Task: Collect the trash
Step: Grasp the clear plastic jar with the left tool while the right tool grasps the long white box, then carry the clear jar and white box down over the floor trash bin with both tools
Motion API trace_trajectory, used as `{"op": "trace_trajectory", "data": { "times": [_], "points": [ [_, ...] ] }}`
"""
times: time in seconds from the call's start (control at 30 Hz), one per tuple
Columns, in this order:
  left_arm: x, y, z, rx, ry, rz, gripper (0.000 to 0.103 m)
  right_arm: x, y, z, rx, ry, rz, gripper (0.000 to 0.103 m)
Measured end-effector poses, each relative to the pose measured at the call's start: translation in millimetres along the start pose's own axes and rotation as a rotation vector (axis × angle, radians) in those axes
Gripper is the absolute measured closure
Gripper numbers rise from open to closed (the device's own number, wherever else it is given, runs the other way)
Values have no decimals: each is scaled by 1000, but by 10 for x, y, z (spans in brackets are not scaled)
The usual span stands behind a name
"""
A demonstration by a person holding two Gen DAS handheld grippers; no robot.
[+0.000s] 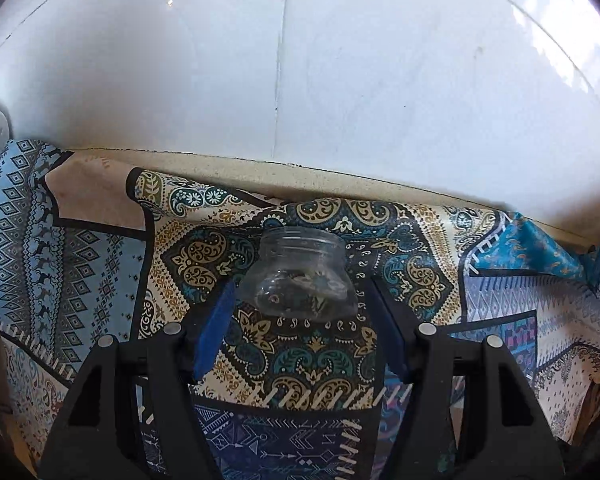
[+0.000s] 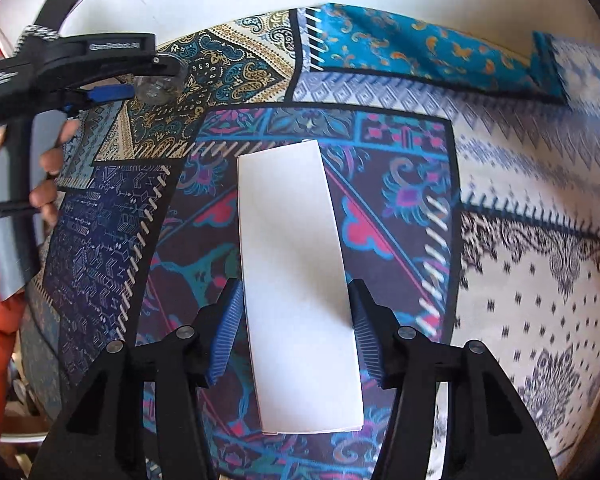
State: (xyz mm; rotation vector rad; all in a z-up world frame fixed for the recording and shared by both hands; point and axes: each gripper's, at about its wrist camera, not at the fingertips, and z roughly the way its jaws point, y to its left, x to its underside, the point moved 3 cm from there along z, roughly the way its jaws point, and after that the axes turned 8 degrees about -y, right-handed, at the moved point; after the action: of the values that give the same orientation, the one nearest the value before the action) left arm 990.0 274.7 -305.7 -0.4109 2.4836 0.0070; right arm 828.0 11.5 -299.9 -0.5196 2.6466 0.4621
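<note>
White box [image 2: 300, 280] flat on patchwork cloth [image 2: 520, 280], long axis along right gripper [image 2: 300, 320]. Right jaws half open, straddling box; blue pads [image 2: 228, 332] close at both long edges, firm contact cannot be confirmed. Clear jar [image 1: 300, 276] upright on cloth near white wall [image 1: 300, 80], between left gripper [image 1: 300, 320] fingers. Left jaws wide; pads flank jar base, gap visible both sides, nothing held. Hand [image 2: 48, 168] on left gripper handle.

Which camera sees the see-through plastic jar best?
The left wrist view: the clear jar sits big and central between that gripper's open jaws. The right wrist view shows it only small and far off, top left, partly hidden by the left gripper.
</note>
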Motion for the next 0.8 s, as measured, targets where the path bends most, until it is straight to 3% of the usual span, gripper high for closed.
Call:
{"op": "trace_trajectory", "data": {
  "times": [0.2, 0.43, 0.5, 0.8],
  "points": [
    [21, -20, 122, -5, -5, 19, 37, 339, -133, -172, 13, 33, -15, 50],
    [148, -145, 78, -12, -62, 81, 40, 501, 1, -231, 104, -9, -75, 49],
    [216, -153, 4, -10, -65, 103, 40, 545, 17, -265, 108, -18, -72, 55],
    [458, -206, -626, 13, -108, 166, 40, 624, 390, -423, 63, -85, -93, 55]
  ]
}}
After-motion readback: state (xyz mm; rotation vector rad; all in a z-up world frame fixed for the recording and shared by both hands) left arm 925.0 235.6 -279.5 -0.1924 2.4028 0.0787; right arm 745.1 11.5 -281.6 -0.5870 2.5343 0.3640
